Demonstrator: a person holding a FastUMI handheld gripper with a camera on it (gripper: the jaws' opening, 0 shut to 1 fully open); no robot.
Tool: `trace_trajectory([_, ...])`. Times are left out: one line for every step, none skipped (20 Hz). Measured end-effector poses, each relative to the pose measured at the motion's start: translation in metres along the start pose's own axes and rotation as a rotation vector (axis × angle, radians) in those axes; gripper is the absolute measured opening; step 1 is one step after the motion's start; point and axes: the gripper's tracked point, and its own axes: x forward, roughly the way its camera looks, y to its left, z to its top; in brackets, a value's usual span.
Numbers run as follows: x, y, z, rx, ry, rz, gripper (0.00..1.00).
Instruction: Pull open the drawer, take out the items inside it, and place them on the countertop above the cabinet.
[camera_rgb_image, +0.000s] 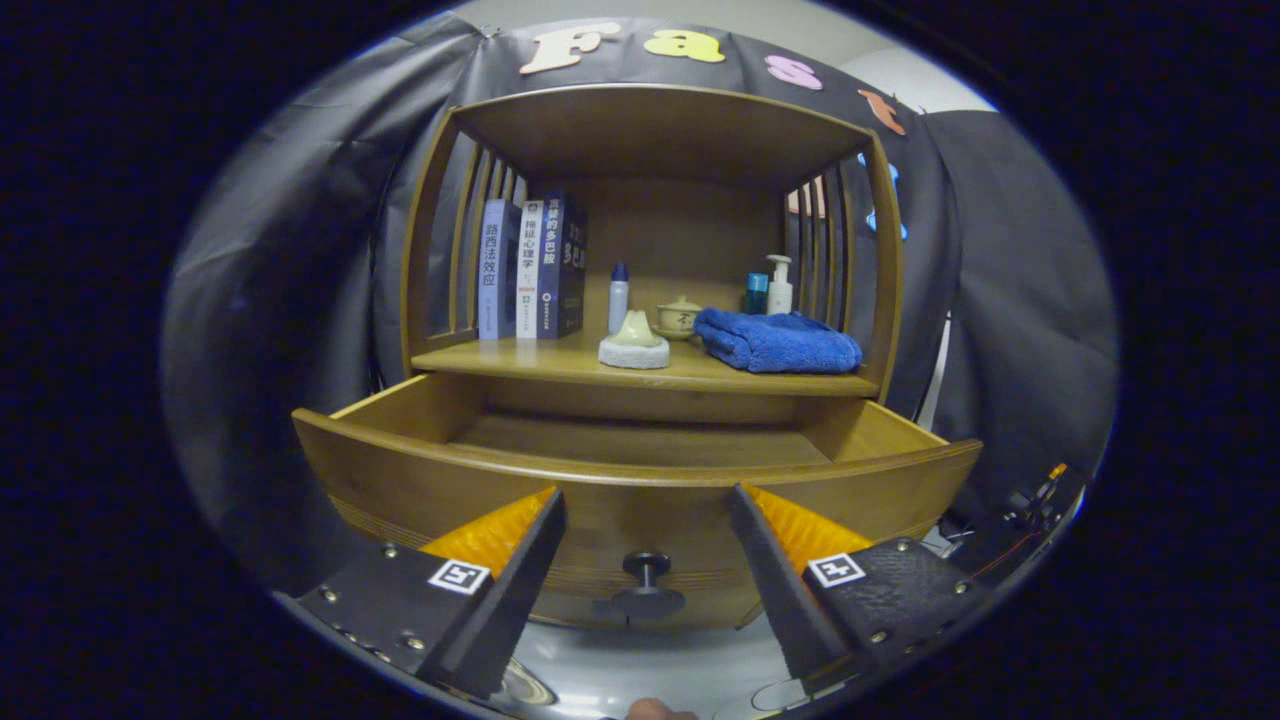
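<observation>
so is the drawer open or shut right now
Open: the drawer is pulled out below the shelf, its inside floor visible. The tool is open, fingers either side of its knob.

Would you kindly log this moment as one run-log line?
drawer: pulled open | gripper: open, empty, fingers either side of knob | drawer contents: none visible | countertop: folded towel

Close, level, facing drawer (640, 470) front

Towel (778, 340) right of books (532, 268) on countertop (560, 362) (above drawer (640, 470))
</observation>
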Motion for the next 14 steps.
trace_trajectory([0.003, -0.001, 0.006, 0.0, -0.011, -0.002, 0.99])
trace_trajectory([0.01, -0.001, 0.005, -0.001, -0.002, -0.001, 0.99])
trace_trajectory([0.012, -0.001, 0.006, -0.001, -0.005, 0.0, 0.99])
trace_trajectory([0.022, 0.001, 0.007, 0.001, -0.003, -0.001, 0.99])
trace_trajectory([0.026, 0.001, 0.009, -0.003, -0.004, -0.001, 0.99])
trace_trajectory([0.031, 0.002, 0.009, -0.007, -0.002, -0.003, 0.99])
trace_trajectory([0.036, 0.002, 0.011, -0.006, -0.002, -0.003, 0.99])
trace_trajectory([0.041, 0.003, 0.011, -0.003, 0.0, -0.004, 0.99])
trace_trajectory([0.047, 0.003, 0.013, -0.002, 0.0, -0.005, 0.99])
trace_trajectory([0.053, 0.004, 0.014, -0.004, 0.001, -0.008, 0.99])
trace_trajectory([0.058, 0.004, 0.015, -0.004, 0.0, -0.01, 0.99])
trace_trajectory([0.063, 0.005, 0.015, -0.004, 0.0, -0.01, 0.99])
trace_trajectory([0.068, 0.005, 0.017, -0.003, -0.004, -0.009, 0.99])
trace_trajectory([0.073, 0.005, 0.017, -0.004, -0.003, -0.009, 0.99])
